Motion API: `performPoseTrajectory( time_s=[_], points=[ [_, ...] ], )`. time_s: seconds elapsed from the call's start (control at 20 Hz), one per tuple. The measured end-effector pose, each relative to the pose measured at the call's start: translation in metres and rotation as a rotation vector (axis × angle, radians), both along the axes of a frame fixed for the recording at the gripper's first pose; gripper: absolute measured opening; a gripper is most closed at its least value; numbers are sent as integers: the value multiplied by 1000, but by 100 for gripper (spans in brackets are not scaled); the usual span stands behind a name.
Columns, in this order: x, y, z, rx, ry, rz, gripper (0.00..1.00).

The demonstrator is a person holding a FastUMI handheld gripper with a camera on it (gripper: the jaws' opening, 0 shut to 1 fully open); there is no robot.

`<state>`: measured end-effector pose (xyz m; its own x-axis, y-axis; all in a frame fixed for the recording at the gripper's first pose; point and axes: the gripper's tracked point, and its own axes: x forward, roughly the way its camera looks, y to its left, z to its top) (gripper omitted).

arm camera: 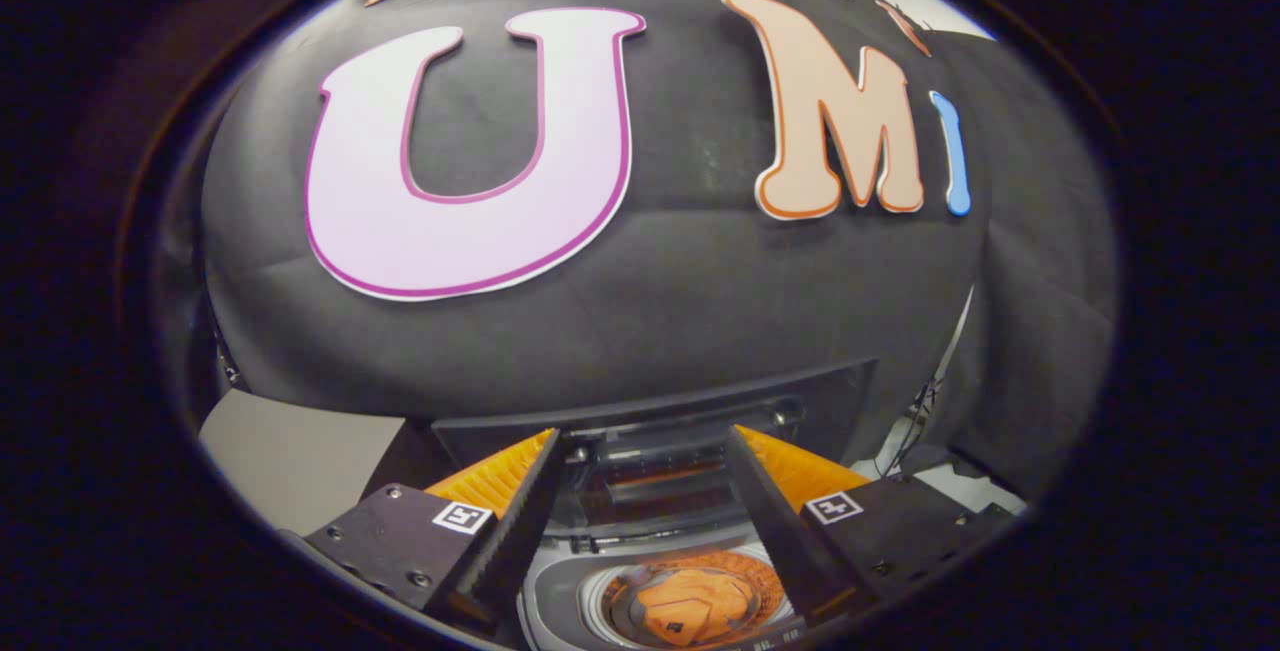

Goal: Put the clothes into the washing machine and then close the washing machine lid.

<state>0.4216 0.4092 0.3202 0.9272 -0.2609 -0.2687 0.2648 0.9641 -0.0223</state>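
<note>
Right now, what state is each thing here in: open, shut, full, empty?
Washing machine: open at the top, drum exposed below the fingers.
Lid: raised, standing up behind the drum opening, not yet closed.
Orange clothes: lying crumpled inside the drum.
Tool: fingers spread apart, holding nothing, above the drum.

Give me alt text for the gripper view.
An orange garment lies inside the open washing machine, below the empty gripper, whose fingers stand apart. The raised lid stands beyond them against the black cloth wall.
</note>
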Motion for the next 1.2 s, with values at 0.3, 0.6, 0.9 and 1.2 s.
performPoseTrajectory(
  time_s=[0.3, 0.6, 0.9, 1.2],
  points=[
    [47, -1, 9, -34, -23, 26, 98],
    [76, 1, -15, -73, 19, 43, 98],
    [72, 2, -14, -88, 20, 60, 96],
    [76, 1, -13, -95, 1, 70, 96]
  ],
)
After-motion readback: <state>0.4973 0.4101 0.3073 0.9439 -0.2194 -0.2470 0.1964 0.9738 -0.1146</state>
